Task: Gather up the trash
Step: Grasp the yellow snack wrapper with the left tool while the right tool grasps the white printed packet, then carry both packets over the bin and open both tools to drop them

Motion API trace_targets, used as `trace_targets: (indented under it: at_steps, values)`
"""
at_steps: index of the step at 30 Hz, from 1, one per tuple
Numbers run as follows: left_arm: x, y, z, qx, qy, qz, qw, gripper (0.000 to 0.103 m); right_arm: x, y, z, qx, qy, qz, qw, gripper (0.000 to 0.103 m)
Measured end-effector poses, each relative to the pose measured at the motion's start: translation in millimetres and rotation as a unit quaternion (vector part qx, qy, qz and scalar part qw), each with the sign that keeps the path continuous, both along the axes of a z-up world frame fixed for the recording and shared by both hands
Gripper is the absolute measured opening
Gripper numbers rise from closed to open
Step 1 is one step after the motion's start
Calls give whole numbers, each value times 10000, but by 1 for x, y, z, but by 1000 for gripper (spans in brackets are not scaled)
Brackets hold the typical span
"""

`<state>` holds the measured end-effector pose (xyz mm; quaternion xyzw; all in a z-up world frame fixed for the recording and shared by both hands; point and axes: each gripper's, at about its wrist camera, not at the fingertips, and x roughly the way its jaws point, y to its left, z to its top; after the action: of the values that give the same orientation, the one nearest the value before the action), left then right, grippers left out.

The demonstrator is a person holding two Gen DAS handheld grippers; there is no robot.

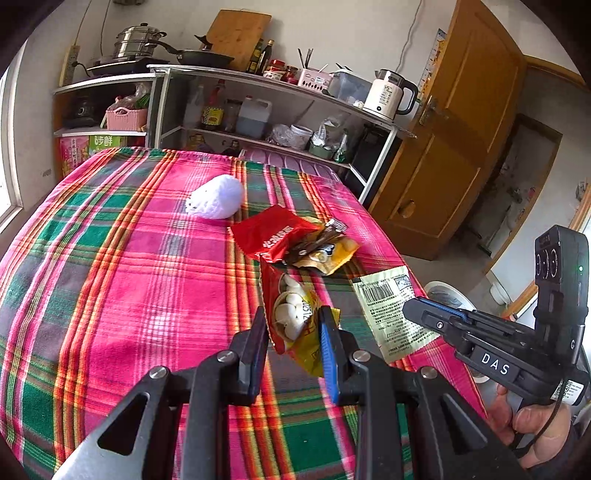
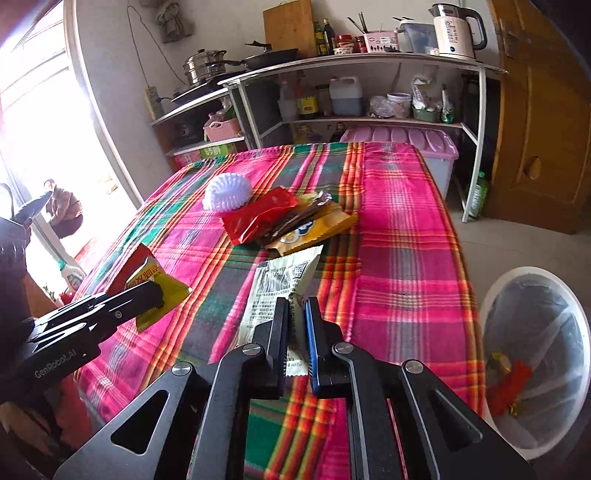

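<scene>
My left gripper (image 1: 293, 314) is shut on a red and yellow snack bag (image 1: 291, 325) with white pieces showing, lifted just above the plaid tablecloth (image 1: 147, 258). From the right wrist view the same bag (image 2: 162, 280) hangs in the left gripper (image 2: 157, 291). My right gripper (image 2: 297, 301) is shut on the near end of a pale packet with a barcode (image 2: 277, 284), which also shows in the left wrist view as the packet (image 1: 388, 306) at the right gripper (image 1: 410, 308). A red wrapper (image 1: 269, 232), a brown and yellow wrapper (image 1: 321, 251) and a white foam net (image 1: 218, 197) lie further back.
A white bin with a dark liner (image 2: 535, 332) stands on the floor right of the table, with red and yellow scraps inside. Shelves with pots, bottles and a kettle (image 2: 454, 33) line the back wall. A wooden door (image 1: 461, 129) is at the right. A person (image 2: 62, 210) is outside the window.
</scene>
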<state>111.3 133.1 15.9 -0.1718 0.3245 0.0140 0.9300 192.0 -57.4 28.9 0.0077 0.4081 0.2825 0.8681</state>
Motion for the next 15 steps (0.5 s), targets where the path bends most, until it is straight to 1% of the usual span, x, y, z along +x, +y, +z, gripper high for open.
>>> trace_targets:
  at_steps: [15]
  values:
    - [18, -87, 24, 231, -99, -763, 9968, 27, -22, -97, 18, 199, -223, -814, 9962, 9]
